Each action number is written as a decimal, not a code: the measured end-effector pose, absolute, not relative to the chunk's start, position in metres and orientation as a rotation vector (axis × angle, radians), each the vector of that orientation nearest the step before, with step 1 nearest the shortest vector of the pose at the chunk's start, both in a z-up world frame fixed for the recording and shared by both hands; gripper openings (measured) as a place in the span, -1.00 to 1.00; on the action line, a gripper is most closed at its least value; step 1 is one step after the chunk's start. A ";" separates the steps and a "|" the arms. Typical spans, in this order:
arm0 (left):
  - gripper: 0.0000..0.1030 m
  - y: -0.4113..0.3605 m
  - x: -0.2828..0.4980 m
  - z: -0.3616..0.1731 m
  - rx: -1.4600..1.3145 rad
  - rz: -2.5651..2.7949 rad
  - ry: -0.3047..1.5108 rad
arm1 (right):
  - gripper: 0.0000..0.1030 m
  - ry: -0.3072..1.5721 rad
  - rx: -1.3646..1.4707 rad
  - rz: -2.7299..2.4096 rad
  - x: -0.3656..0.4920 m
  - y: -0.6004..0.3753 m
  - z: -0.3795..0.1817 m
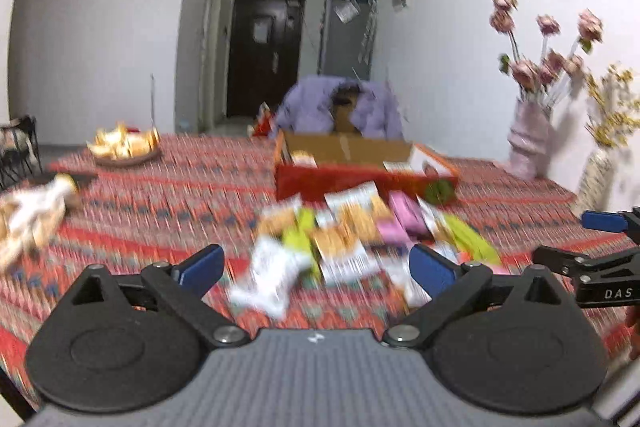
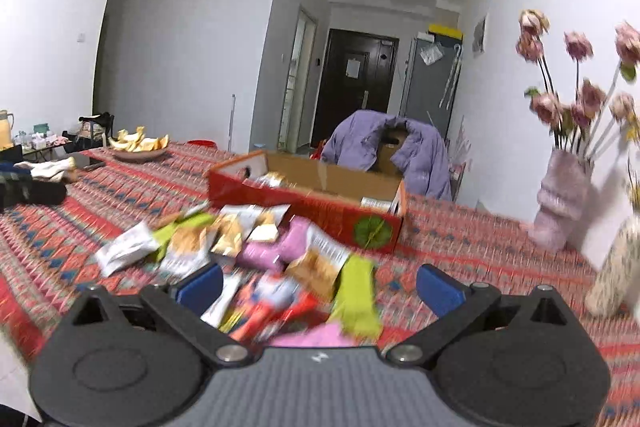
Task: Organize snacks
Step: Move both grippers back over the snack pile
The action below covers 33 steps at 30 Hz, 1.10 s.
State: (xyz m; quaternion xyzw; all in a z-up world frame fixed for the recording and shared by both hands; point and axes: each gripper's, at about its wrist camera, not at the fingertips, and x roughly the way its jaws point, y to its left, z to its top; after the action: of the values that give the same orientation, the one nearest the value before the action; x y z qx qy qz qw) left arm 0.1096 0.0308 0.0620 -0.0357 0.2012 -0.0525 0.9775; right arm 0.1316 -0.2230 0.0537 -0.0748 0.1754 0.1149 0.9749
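A loose heap of small snack packets point(image 1: 352, 239) in white, orange, green and pink wrappers lies on the worktop's red patterned cloth point(image 1: 180, 187), just in front of a shallow red cardboard box point(image 2: 304, 203) holding a few packets. The left gripper point(image 1: 316, 267) and the right gripper point(image 2: 320, 287) both hang over the heap, jaws wide apart and empty.

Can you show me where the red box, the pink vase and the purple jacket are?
red box point(image 2: 320, 215): right wrist view, front wall.
pink vase point(image 2: 560, 199): right wrist view, its body.
purple jacket point(image 1: 304, 103): left wrist view, left shoulder.
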 end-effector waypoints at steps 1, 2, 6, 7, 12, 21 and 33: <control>0.96 0.031 0.103 0.054 -0.070 -0.109 0.419 | 1.00 0.359 -0.134 0.235 0.125 -0.222 0.048; 0.96 0.030 0.097 0.047 -0.069 -0.105 0.426 | 1.00 0.367 -0.120 0.237 0.118 -0.221 0.041; 0.96 0.031 0.081 0.029 -0.061 -0.087 0.450 | 1.00 0.398 -0.068 0.244 0.096 -0.221 0.021; 0.96 0.031 0.080 0.027 -0.054 -0.081 0.455 | 1.00 0.402 -0.055 0.241 0.092 -0.221 0.018; 0.96 0.034 0.080 0.025 -0.024 -0.065 0.451 | 1.00 0.400 0.000 0.231 0.086 -0.222 0.017; 0.91 0.047 0.121 0.024 0.005 -0.056 0.459 | 0.95 0.401 0.022 0.242 0.103 -0.208 0.024; 0.53 0.077 0.233 0.001 0.020 -0.190 0.575 | 0.73 0.474 0.084 0.256 0.176 -0.165 0.022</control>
State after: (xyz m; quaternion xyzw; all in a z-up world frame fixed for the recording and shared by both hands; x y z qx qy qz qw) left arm 0.2328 0.0765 0.0006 0.0096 0.2832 -0.0935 0.9544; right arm 0.1759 -0.1645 0.0219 0.0416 0.2341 0.1262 0.9631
